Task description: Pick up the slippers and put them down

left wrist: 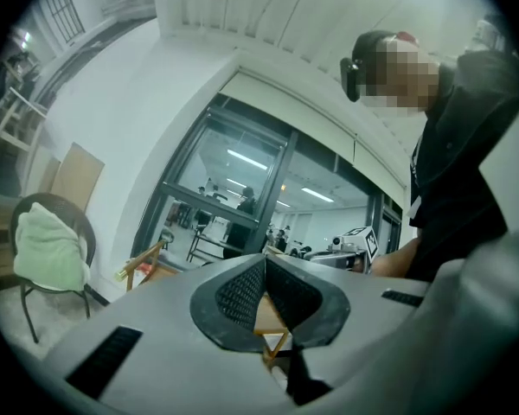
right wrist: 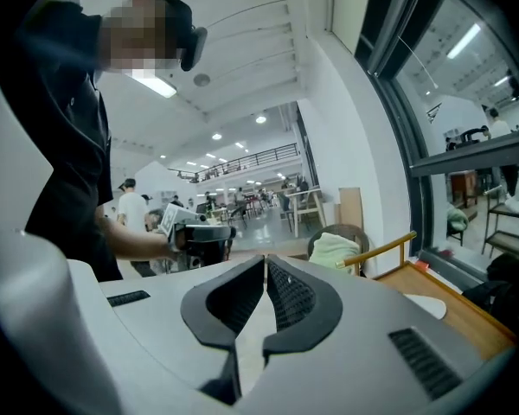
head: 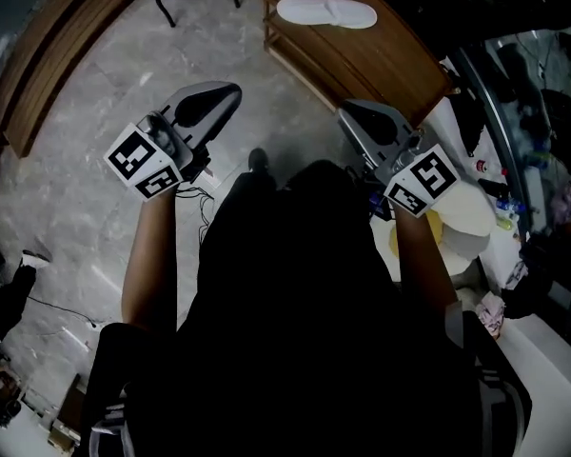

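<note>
Grey marbled floor (head: 95, 188) fills the head view. A wooden platform (head: 362, 55) with a low rail stands at the top, and two white slippers (head: 325, 11) lie on it side by side, touching. Both tools are held over the floor, well short of the platform: the left gripper (head: 230, 90) and the right gripper (head: 352, 112), one in each hand. A long curved wooden bench (head: 48, 55) runs along the upper left.

From the left gripper view, its two jaws are pressed together at the tips with nothing between them. One chair (left wrist: 48, 249) draped with a green cloth stands by a white wall, beside a glass partition (left wrist: 242, 188).

From the right gripper view, its jaws meet too, empty. The same chair shows beyond them, with the platform's wood at the right.
</note>
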Demonstrator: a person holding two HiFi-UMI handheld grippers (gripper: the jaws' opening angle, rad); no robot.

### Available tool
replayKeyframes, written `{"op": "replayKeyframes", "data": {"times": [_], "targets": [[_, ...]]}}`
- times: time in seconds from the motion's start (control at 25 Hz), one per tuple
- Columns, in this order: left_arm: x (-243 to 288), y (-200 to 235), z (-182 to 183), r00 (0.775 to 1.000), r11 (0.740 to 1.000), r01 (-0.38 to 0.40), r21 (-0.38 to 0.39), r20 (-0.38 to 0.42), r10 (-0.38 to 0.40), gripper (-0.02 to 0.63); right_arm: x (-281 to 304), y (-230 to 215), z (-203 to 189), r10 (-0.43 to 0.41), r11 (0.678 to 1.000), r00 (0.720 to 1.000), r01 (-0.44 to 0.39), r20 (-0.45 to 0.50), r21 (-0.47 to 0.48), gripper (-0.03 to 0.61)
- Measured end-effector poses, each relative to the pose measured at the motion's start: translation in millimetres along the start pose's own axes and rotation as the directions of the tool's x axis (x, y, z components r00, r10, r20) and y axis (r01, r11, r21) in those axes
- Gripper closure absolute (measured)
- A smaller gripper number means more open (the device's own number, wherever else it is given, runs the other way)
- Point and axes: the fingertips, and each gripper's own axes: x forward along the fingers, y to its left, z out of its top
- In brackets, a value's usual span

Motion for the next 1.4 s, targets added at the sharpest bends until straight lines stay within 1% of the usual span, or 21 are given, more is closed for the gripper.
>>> {"op": "replayKeyframes", "data": {"times": [0.12,0.32,0.52,0.72,0.84,0.96,1.04,1.12,1.28,1.4], "targets": [[12.7,24.2,3.7,1.0,1.0,0.005,-0.013,0.006,-0.005,0.601,7.8,-28.3,1.7,-0.028,1.0,0.999,0.028,-0.017,-0.008,0.552],[39.5,42.9,-6.2,0.999,0.998,0.036,-0.056,-0.017,-0.037,0.601,15.5,-68.1,2.3,-0.063,0.998,0.998,0.063,-0.013,0.014,0.552],[88.0,64.3,-3.9,0.998,0.997,0.041,-0.06,-0.049,-0.044,0.601,25.7,-120.0,6.8,-0.053,0.998,0.999,0.053,0.014,0.024,0.552],[140.4,91.7,12.3,0.997,0.998,0.024,-0.061,-0.068,-0.028,0.601,31.3,-186.6,30.8,-0.042,0.999,0.998,0.042,0.054,0.013,0.552],[169.7,108.3,18.5,0.996,0.998,0.005,-0.063,-0.087,-0.011,0.601,28.2,-232.3,45.9,-0.046,0.999,0.996,0.044,0.077,0.029,0.552],[196.1,122.2,26.9,0.996,0.998,-0.011,-0.066,-0.094,0.005,0.601,23.8,-272.7,49.8,-0.051,0.997,0.997,0.047,0.065,0.053,0.552],[212.2,132.9,30.3,0.995,0.996,-0.021,-0.082,-0.099,0.013,0.601,23.0,-298.6,49.6,-0.057,0.997,0.997,0.054,0.05,0.062,0.552],[227.4,140.0,30.2,0.993,0.995,-0.024,-0.1,-0.116,0.012,0.601,21.6,-323.9,45.5,-0.077,0.994,0.997,0.074,0.024,0.085,0.552],[252.4,150.4,23.0,0.987,0.992,-0.036,-0.118,-0.158,0.017,0.601,17.2,-367.2,24.9,-0.112,0.971,0.993,0.115,-0.027,0.209,0.552],[263.6,158.7,14.1,0.985,0.989,-0.048,-0.14,-0.173,0.023,0.601,17.5,-387.0,8.6,-0.112,0.955,0.992,0.121,-0.049,0.271,0.552]]}}
